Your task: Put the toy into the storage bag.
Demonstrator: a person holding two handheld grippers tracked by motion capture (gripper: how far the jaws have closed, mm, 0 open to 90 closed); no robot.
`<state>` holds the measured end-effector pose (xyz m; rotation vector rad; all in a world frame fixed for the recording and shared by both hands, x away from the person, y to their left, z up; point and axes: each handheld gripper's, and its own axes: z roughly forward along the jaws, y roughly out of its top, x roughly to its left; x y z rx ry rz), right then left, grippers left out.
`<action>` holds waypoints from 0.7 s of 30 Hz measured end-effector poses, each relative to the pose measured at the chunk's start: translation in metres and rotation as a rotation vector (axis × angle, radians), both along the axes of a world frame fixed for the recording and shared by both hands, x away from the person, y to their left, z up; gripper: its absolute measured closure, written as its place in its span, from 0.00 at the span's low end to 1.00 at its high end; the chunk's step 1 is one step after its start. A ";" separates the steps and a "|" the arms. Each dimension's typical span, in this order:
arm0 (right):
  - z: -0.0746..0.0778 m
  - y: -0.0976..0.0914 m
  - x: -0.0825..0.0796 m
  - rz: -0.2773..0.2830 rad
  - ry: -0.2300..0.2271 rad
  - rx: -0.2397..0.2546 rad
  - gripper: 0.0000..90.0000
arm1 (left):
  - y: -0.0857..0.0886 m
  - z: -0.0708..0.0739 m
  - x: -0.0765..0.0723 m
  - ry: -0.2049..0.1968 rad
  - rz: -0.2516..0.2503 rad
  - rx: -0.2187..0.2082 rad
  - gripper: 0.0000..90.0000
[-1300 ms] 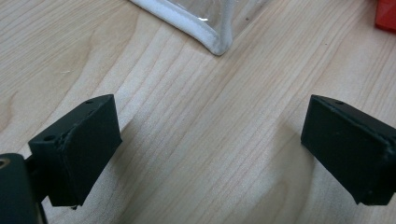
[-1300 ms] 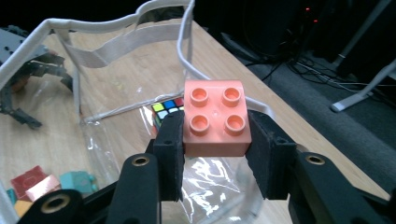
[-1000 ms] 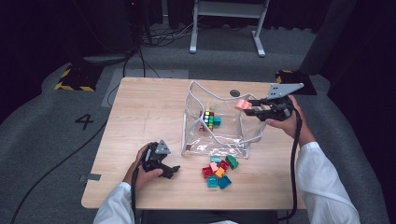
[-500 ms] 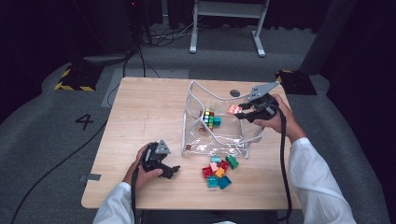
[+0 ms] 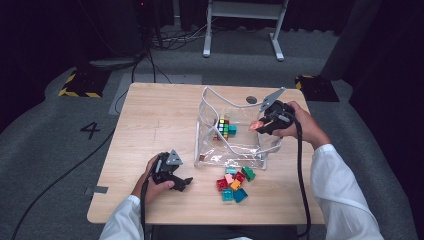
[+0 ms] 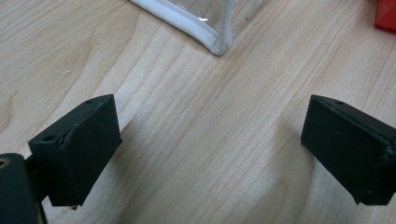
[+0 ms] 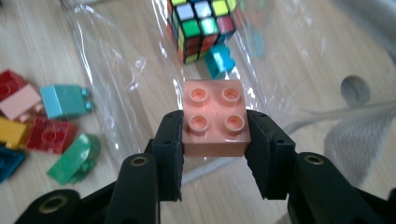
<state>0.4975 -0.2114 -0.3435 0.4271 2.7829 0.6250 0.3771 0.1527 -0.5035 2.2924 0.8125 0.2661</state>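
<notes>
My right gripper (image 5: 260, 125) is shut on a salmon-pink four-stud brick (image 7: 214, 117), held above the right side of a clear plastic bag (image 5: 220, 150) with white trim. Inside the bag lie a colour-tiled puzzle cube (image 5: 223, 127) and a teal brick (image 7: 219, 59). My left gripper (image 5: 187, 182) rests on the table near the front left, jaws wide open over bare wood with nothing between them. The bag's white corner (image 6: 212, 39) shows just beyond its black fingertips (image 6: 88, 140).
A heap of several loose bricks (image 5: 233, 182), red, yellow, green, pink and teal, lies in front of the bag. A round hole (image 5: 251, 100) is in the wooden table (image 5: 150, 120) behind the bag. A grey floor and a white stand lie beyond.
My right gripper carried the pink brick leftward and slightly down, from beside the bag's right edge to over the bag. The left gripper stayed put.
</notes>
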 end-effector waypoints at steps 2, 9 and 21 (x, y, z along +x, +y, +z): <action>0.002 -0.005 0.000 -0.012 0.006 -0.014 0.65 | 0.000 0.000 0.000 0.001 0.001 0.002 0.05; 0.007 -0.018 -0.002 -0.038 0.005 -0.070 0.65 | 0.000 0.000 0.000 0.000 0.001 0.001 0.05; 0.011 -0.020 -0.008 -0.033 0.003 -0.094 0.65 | 0.000 0.000 0.000 0.000 0.000 0.000 0.05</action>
